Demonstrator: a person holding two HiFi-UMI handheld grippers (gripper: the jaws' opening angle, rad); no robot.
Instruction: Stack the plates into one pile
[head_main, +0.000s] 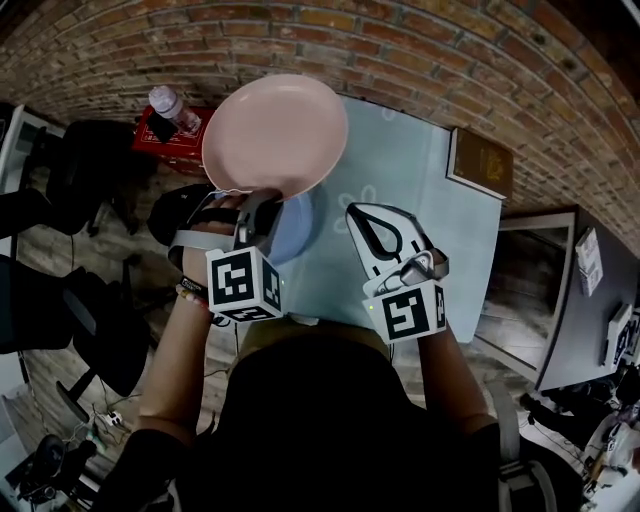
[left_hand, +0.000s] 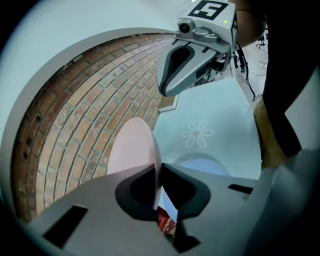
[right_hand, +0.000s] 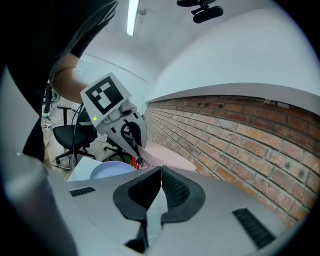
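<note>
The pink plate (head_main: 275, 135) hangs in the air above the far left part of the tabletop (head_main: 420, 180). It is held only at its near rim by the left gripper (head_main: 258, 205). That gripper's fingers are closed nearly all the way, with the thin edge of the plate pinched between the pads. The blue plate (head_main: 295, 228) lies flat on the tabletop just below and behind the left gripper, partly hidden by it. The right gripper (head_main: 362, 220) is to the right of the blue plate, with its fingers pressed together and nothing between them.

The pink plate looks stiff and smooth, with a shallow well and a narrow raised lip. I cannot tell whether it is ceramic or hard plastic, so it is safer to treat it as breakable. Since it is held by one edge, its whole weight levers on a small patch of pad, and a glossy surface like this could swivel or slide out if the wrist jerks. The rim is probably the only workable place to hold it (the face is too wide for these fingers). The pads should sit well past the lip, not on its very edge. To stack it, the plate likely needs to come down level and centred over the blue one, and be let go only once it is resting there.
</note>
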